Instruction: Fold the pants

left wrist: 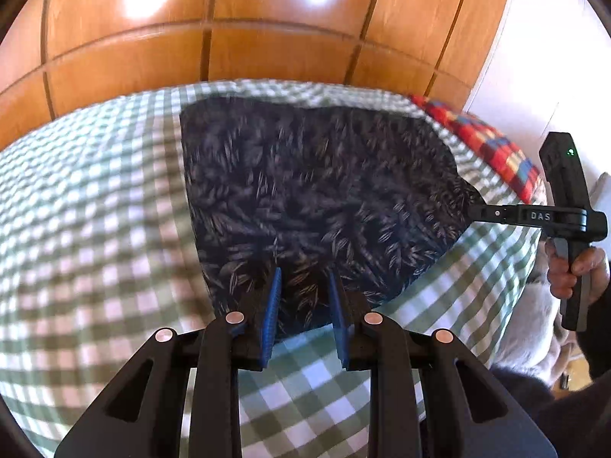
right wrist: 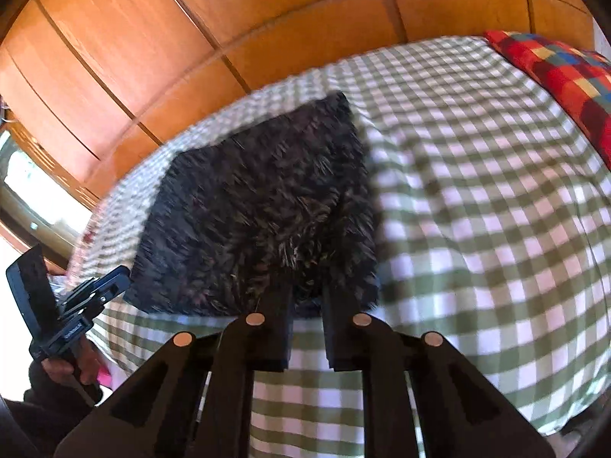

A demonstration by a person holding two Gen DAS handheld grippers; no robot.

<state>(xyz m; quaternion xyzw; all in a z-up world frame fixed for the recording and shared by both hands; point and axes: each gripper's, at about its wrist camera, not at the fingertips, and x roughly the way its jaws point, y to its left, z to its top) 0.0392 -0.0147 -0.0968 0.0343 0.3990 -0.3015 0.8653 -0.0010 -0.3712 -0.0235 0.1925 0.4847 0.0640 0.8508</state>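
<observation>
The dark leaf-patterned pants [left wrist: 313,187] lie folded in a compact shape on the green-checked bedspread [left wrist: 95,210]. My left gripper [left wrist: 304,278] is shut on the near edge of the pants, with fabric between its blue pads. My right gripper, seen from the side in the left wrist view [left wrist: 475,212], pinches the pants' right corner. In the right wrist view the pants [right wrist: 259,206] spread ahead, and my right gripper [right wrist: 307,290] is shut on their near edge. The left gripper [right wrist: 114,282] shows at the pants' left corner.
A wooden panelled wardrobe [left wrist: 236,19] stands behind the bed. A red multicoloured checked cushion [right wrist: 565,76] lies at the bed's far right; it also shows in the left wrist view [left wrist: 485,141]. A window [right wrist: 34,194] is at the left. The bedspread [right wrist: 477,210] stretches wide to the right.
</observation>
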